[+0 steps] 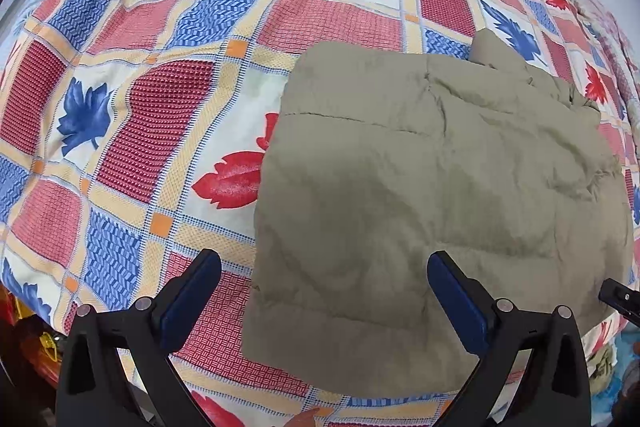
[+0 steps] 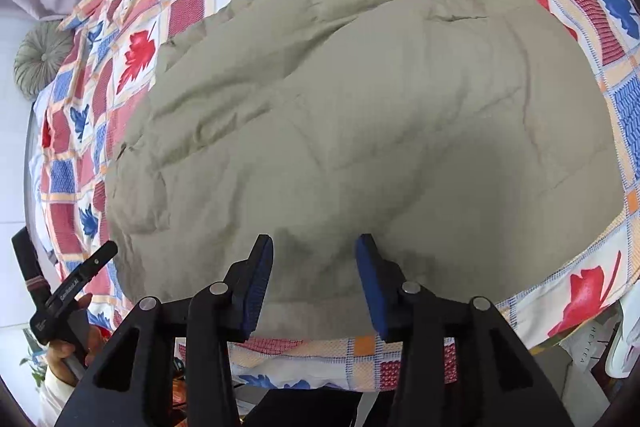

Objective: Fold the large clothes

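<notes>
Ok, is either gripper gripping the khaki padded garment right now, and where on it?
Neither. The left gripper and right gripper both hang open above the folded khaki padded garment near its front edge, with no cloth pinched between the pads.

Left gripper (image 1: 324, 301): black plastic frame, two blue-padded fingers (image 1: 190, 301), pointing steeply down, jaws spread wide, nothing between pads. Seen also at left edge of right wrist view (image 2: 76, 291), a bare hand (image 2: 74, 341) wrapped round its handle, pale sleeve at wrist.

Right gripper (image 2: 316, 283): same black frame, blue-padded fingers (image 2: 256, 291), pointing steeply down, jaws partly apart, pads pressing on nothing. Its black tip shows at right edge of left wrist view (image 1: 620, 297).
</notes>
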Available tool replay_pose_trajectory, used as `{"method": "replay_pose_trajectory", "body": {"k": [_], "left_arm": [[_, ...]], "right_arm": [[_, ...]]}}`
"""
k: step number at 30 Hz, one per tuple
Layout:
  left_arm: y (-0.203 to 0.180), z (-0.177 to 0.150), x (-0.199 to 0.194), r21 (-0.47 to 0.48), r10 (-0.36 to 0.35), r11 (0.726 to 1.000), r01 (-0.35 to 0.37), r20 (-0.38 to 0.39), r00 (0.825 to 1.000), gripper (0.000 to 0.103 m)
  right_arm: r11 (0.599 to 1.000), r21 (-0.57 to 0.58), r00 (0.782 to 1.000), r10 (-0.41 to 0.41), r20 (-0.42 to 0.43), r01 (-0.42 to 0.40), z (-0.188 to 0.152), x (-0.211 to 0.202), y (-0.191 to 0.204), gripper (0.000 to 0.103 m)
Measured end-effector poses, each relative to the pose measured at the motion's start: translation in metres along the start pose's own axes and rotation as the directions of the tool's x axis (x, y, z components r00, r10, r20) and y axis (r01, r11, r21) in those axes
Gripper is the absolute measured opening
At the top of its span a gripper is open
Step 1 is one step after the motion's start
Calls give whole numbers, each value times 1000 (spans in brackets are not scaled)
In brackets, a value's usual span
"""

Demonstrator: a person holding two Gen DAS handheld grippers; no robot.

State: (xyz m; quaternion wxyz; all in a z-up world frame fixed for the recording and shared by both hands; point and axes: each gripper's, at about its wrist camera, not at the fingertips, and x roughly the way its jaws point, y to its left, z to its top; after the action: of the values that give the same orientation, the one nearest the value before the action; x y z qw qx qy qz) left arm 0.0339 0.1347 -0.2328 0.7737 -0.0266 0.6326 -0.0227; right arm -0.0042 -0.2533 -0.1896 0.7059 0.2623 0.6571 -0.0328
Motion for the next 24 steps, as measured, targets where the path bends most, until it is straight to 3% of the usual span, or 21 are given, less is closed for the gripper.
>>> {"method": "replay_pose_trajectory", "body": {"k": [7, 14, 17, 20, 23, 24], "left_arm": [[13, -1, 6, -12, -20, 1000, 20, -10, 1000, 103], [32, 2, 12, -34, -184, 983, 183, -28, 983, 103], [44, 9, 15, -39, -242, 970, 240, -34, 970, 103], [54, 16, 21, -28, -316, 949, 315, -52, 947, 103], [62, 23, 35, -29, -405, 914, 404, -96, 909, 103], [64, 26, 40, -28, -451, 892, 451, -114, 885, 103]], "right_arm": [[999, -28, 998, 24, -50, -25, -18, 8, 14, 51], [992, -23, 988, 123, -90, -126, -37, 16, 19, 85], [989, -2, 983, 148, -110, -149, -39, 25, 21, 89], [989, -2, 981, 146, -125, -148, -38, 33, 25, 89], [990, -5, 981, 139, -137, -141, -38, 39, 27, 89], [990, -6, 981, 136, -140, -138, -38, 41, 27, 89]]}}
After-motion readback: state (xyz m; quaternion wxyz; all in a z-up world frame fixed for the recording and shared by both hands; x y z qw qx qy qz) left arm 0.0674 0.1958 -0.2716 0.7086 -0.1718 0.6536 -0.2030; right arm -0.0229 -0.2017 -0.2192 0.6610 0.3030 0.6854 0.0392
